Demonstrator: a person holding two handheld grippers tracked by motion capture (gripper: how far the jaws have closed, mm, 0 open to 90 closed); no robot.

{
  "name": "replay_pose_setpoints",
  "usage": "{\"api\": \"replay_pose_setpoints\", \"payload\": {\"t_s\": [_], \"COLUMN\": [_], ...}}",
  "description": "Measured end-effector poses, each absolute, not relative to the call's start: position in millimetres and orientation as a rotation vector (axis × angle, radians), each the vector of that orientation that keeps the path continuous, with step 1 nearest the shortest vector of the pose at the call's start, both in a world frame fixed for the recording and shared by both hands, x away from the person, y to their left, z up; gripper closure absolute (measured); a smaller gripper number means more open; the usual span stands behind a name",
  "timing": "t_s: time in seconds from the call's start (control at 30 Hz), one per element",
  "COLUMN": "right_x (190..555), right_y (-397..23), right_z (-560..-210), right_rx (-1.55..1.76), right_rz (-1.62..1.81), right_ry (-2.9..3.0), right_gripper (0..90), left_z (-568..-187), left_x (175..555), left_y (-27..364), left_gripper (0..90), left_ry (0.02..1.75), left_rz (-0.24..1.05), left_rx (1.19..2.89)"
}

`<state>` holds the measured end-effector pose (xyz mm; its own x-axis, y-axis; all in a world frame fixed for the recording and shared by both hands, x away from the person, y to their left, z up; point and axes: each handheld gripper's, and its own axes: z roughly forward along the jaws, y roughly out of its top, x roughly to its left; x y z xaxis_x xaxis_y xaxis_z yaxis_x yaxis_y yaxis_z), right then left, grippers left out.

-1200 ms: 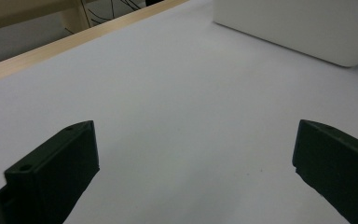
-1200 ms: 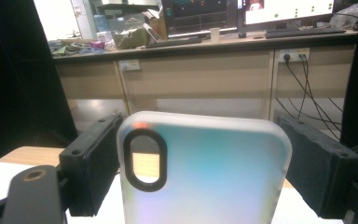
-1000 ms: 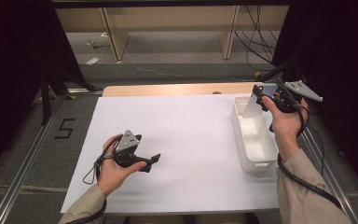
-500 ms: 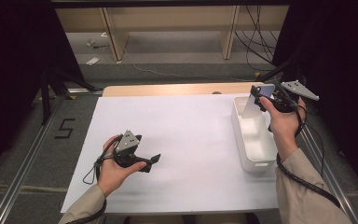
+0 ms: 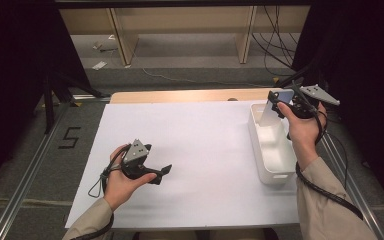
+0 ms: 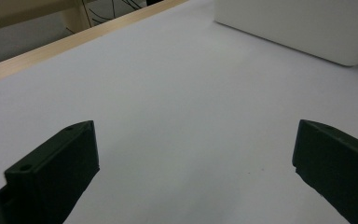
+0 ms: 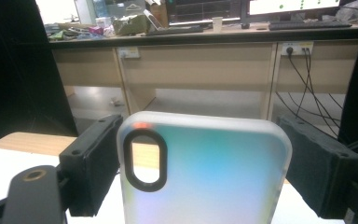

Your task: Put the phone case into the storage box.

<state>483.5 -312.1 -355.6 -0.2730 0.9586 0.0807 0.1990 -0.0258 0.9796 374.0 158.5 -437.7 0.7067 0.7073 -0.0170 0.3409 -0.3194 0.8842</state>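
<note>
phone case (image 7: pixel 205 172) light, thin, flexy, slick | my right gripper (image 7: pixel 200 163) pinches its 2 long edges over white bin (image 5: pixel 270 150), tabletop's right edge | left gripper (image 6: pixel 196 172) spread, empty

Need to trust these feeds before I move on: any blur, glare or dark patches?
High view: even light on the table, black at both sides. Left gripper view: jaws soft, white bin slightly blurred. Right gripper view: phone case close and soft, bright monitors behind.

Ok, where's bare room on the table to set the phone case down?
The white sheet is bare between the left gripper and the white bin, and along its far edge. The phone case, in the right gripper, is above the bin's far end; that right side is crowded.
</note>
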Motion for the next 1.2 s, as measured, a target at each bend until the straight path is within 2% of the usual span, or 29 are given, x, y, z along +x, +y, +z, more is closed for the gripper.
{"api": "replay_pose_setpoints", "payload": {"t_s": [1.2], "right_x": [502], "right_y": [-312], "right_z": [-360], "right_rx": [1.259], "right_rz": [1.335], "right_ry": [1.55], "right_gripper": [18.3], "left_z": [-438], "left_x": [374], "left_y": [159], "left_gripper": [0.0], "left_ry": [0.814], "left_rz": [0.461], "left_rx": [1.922]}}
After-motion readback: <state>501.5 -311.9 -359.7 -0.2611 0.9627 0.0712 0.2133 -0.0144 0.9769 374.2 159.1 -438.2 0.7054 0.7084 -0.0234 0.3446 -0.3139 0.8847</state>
